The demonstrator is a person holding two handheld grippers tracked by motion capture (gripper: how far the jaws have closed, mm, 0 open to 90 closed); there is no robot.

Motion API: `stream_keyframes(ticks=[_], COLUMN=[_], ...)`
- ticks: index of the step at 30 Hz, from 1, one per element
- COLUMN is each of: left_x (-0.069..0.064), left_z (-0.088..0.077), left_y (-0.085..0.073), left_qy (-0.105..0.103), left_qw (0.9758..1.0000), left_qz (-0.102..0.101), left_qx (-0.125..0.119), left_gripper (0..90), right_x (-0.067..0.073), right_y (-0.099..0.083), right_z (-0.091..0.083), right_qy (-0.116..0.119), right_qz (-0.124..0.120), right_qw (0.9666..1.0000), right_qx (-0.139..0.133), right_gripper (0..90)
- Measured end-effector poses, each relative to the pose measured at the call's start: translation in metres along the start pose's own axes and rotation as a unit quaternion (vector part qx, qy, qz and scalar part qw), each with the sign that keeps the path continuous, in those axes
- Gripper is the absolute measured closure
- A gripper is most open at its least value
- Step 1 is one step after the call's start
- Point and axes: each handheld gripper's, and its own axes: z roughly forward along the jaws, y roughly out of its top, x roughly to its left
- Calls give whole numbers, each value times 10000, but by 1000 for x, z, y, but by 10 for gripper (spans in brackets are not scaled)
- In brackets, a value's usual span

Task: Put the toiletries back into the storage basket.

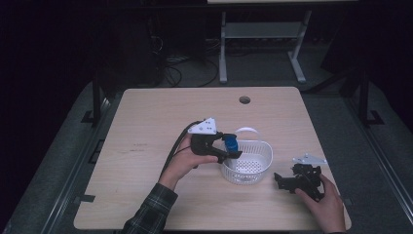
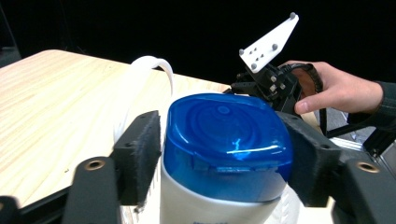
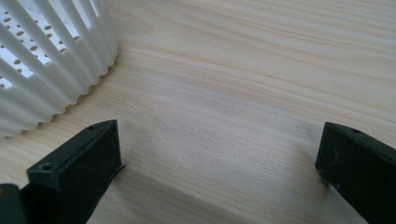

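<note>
A white bottle with a blue cap (image 2: 227, 135) stands upright between the jaws of my left gripper (image 2: 224, 158), whose pads flank the cap; a thin gap shows at the left pad, so the jaws look open around it. From above, the blue cap (image 1: 230, 143) sits at the left rim of the white slatted basket (image 1: 258, 163), with the left gripper (image 1: 233, 148) reaching in from the left. My right gripper (image 1: 279, 179) rests low on the table just right of the basket, open, with bare wood between its jaws (image 3: 219, 163).
The basket's handle (image 1: 246, 129) arches over its far side. A cable hole (image 1: 244, 100) lies near the table's far edge (image 1: 209, 88). Beyond the table stand a white frame's legs (image 1: 223, 58). The basket wall (image 3: 51, 65) is close to the right gripper's left jaw.
</note>
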Motion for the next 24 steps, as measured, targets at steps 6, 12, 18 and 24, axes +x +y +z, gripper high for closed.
stream_keyframes(ticks=[6, 12, 18, 24], left_x=[-1, -3, -4, -6], left_z=[-8, -21, -35, -58], left_y=[4, 8, 8, 4], left_qy=[81, 186, 314, 617], left_qw=[10000, 9998, 9993, 9976], left_qz=[23, -16, -29, -29], left_qx=[-13, 50, 207, 315], left_gripper=[256, 245, 224, 218], right_x=[0, 0, 0, 0], right_y=[0, 0, 0, 0], right_z=[0, 0, 0, 0], right_qy=[-1, -4, 4, 8], right_qz=[0, 5, -2, -1], right_qw=[10000, 10000, 10000, 10000], right_qx=[-4, -9, -4, -4], right_gripper=[0, 0, 0, 0])
